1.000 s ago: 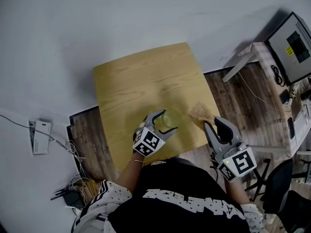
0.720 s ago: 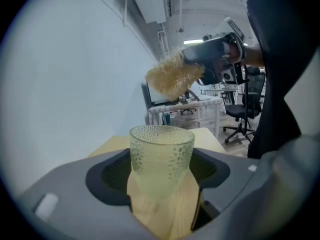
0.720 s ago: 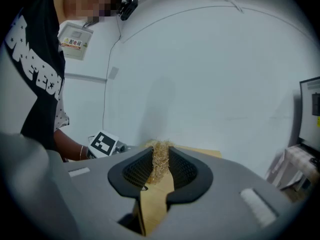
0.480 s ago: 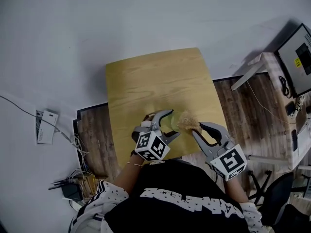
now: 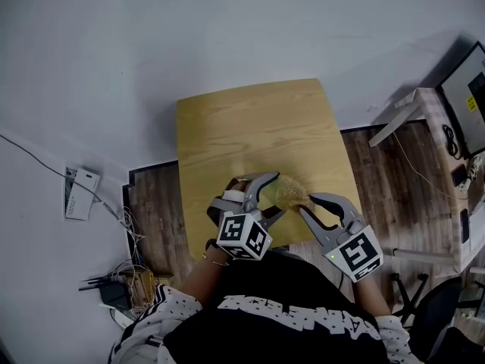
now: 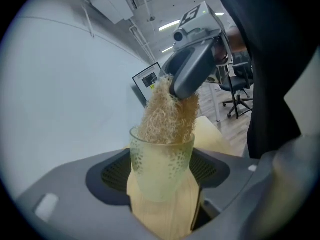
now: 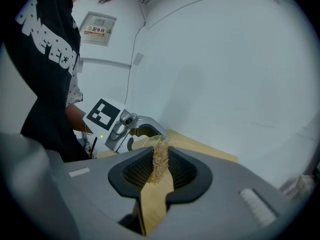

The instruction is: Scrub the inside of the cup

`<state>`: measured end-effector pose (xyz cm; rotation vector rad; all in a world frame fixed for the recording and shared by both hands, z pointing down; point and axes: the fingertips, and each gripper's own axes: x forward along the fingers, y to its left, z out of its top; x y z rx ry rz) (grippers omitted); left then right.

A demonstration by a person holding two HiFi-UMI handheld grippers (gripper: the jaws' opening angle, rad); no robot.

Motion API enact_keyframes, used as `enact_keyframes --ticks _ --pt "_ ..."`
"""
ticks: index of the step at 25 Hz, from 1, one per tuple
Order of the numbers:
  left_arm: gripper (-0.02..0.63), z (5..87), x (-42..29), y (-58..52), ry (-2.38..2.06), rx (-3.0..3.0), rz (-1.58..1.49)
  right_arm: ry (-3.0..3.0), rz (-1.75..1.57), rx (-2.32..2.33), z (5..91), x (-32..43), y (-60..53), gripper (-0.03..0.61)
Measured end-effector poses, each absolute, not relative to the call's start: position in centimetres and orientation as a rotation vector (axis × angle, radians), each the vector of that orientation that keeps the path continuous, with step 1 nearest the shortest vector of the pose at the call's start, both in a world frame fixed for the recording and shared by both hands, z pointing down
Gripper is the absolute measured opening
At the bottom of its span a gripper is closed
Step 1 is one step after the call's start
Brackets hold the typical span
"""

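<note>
A pale green translucent cup (image 6: 161, 166) is clamped between the jaws of my left gripper (image 5: 267, 196), held above the near part of the wooden table (image 5: 250, 127). A tan fibrous scrubber (image 6: 167, 114) pokes down into the cup's mouth. My right gripper (image 5: 303, 203) is shut on that scrubber (image 7: 160, 160), whose other end reaches the cup (image 7: 150, 143). In the head view the scrubber (image 5: 290, 191) sits between the two grippers, and the cup is mostly hidden behind it.
The square table stands on a white floor beside dark wood flooring (image 5: 379, 173). A white desk with a monitor (image 5: 466, 89) is at the right. Cables and a power strip (image 5: 79, 194) lie at the left.
The right gripper brought the scrubber left from the table's near right part into the cup's mouth. The left gripper kept hold of the cup and tilted it toward the scrubber.
</note>
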<state>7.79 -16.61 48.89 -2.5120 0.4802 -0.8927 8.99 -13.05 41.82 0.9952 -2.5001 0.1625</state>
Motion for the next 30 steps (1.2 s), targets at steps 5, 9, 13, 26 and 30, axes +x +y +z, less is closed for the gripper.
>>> enact_keyframes --ticks 5,9,13,26,30 --pt "0.364 48.1 8.5 -15.6 0.448 -2.493 -0.873 -2.508 0.156 0.955 42.4 8.6 -13.2 0.098" --pt "0.364 47.2 9.0 -14.9 0.433 -2.475 -0.855 -2.502 0.16 0.956 42.8 8.4 -13.2 0.098" --pt "0.364 46.6 9.0 -14.8 0.443 -2.454 -0.855 -2.497 0.182 0.973 43.1 8.0 -13.6 0.098" --pt "0.364 46.4 7.6 -14.9 0.475 -2.285 -0.949 -2.545 0.353 0.986 44.4 5.1 -15.0 0.089" --pt "0.364 46.3 6.7 -15.3 0.505 -2.244 -0.976 -2.59 0.514 0.987 44.6 4.2 -15.5 0.087"
